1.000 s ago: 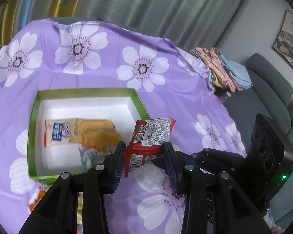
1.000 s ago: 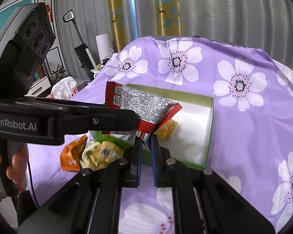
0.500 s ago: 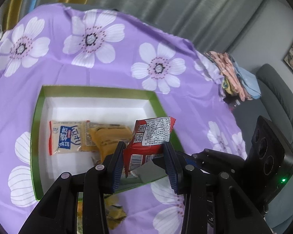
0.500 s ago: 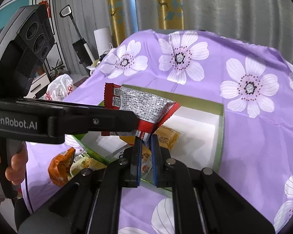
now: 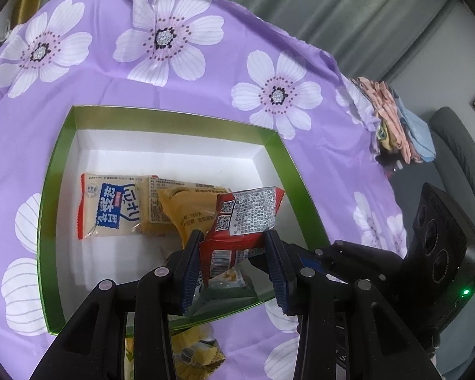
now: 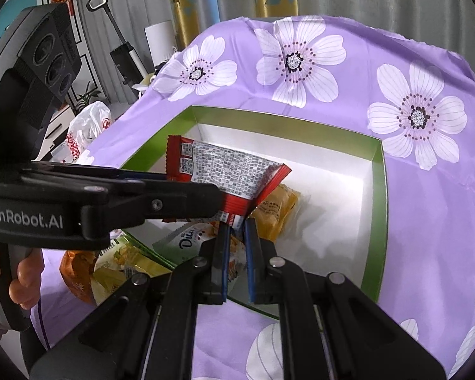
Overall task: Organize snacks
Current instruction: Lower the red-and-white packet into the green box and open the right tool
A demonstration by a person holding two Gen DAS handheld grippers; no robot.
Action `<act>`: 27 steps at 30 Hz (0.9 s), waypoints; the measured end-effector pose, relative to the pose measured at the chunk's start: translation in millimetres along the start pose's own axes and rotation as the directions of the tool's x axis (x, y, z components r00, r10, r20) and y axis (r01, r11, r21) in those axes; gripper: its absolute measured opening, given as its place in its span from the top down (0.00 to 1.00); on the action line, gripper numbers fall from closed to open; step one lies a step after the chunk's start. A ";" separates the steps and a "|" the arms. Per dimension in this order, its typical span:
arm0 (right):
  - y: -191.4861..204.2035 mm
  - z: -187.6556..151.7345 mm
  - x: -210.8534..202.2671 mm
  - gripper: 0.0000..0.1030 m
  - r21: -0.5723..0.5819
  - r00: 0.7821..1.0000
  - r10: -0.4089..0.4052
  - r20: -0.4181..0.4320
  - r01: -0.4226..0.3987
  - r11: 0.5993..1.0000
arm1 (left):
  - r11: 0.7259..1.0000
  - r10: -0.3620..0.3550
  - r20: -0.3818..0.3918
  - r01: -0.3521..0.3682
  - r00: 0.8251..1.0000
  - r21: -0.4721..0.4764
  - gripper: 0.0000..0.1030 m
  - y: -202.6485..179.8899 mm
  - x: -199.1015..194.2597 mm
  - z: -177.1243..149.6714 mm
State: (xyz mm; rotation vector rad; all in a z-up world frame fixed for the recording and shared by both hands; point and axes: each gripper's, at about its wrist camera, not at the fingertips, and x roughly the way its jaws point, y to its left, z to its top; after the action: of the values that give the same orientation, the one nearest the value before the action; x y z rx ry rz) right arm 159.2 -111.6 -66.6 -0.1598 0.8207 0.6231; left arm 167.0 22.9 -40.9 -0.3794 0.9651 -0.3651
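Your surface: a table draped in a purple cloth printed with large white flowers.

On it you have a shallow green-rimmed cardboard box with a white inside, and just outside its near edge a few loose yellow and orange snack packets; folded pink and blue fabrics sit at the far right edge.

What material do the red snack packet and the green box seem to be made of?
Red snack packet: probably thin plastic film, glossy; it creases and has a crimped, serrated end seal.
Green box: likely coated cardboard, smooth and slightly shiny outside, plain white inside; its thin, straight walls meet at sharp folded corners.
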 end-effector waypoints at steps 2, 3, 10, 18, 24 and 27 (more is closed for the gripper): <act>-0.6 -0.7 1.0 0.90 -0.001 1.000 0.001 -0.005 -0.001 1.000 | 1.000 0.000 -0.003 0.000 1.000 -0.001 0.61 1.0 0.8 -0.1; -0.5 -0.5 1.6 0.90 -0.003 1.000 0.001 -0.009 -0.002 1.000 | 1.000 0.001 -0.004 -0.001 1.000 -0.001 0.61 1.2 1.2 0.1; -0.8 -0.6 6.4 0.89 -0.002 1.000 0.004 -0.028 -0.004 1.000 | 1.000 0.022 -0.015 -0.022 1.000 -0.017 0.61 4.8 5.8 1.1; 0.3 0.9 8.8 0.89 -0.013 0.999 -0.003 -0.035 0.003 1.000 | 0.999 0.045 -0.034 -0.046 0.998 -0.029 0.61 9.1 12.8 -1.7; 1.3 0.8 7.6 0.89 -0.016 0.999 -0.010 -0.031 0.010 1.000 | 0.998 0.057 -0.024 -0.057 0.998 -0.015 0.61 7.2 12.8 -1.4; 1.5 2.1 5.4 0.88 -0.005 1.000 -0.013 -0.026 0.013 1.000 | 0.996 0.090 -0.013 -0.090 0.996 0.009 0.61 3.3 10.7 -0.4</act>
State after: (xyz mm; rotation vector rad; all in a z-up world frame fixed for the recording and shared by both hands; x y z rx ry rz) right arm 162.3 -107.1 -68.9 -0.1775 0.8425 0.6118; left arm 172.7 20.8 -50.3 -0.3248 0.9898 -0.2897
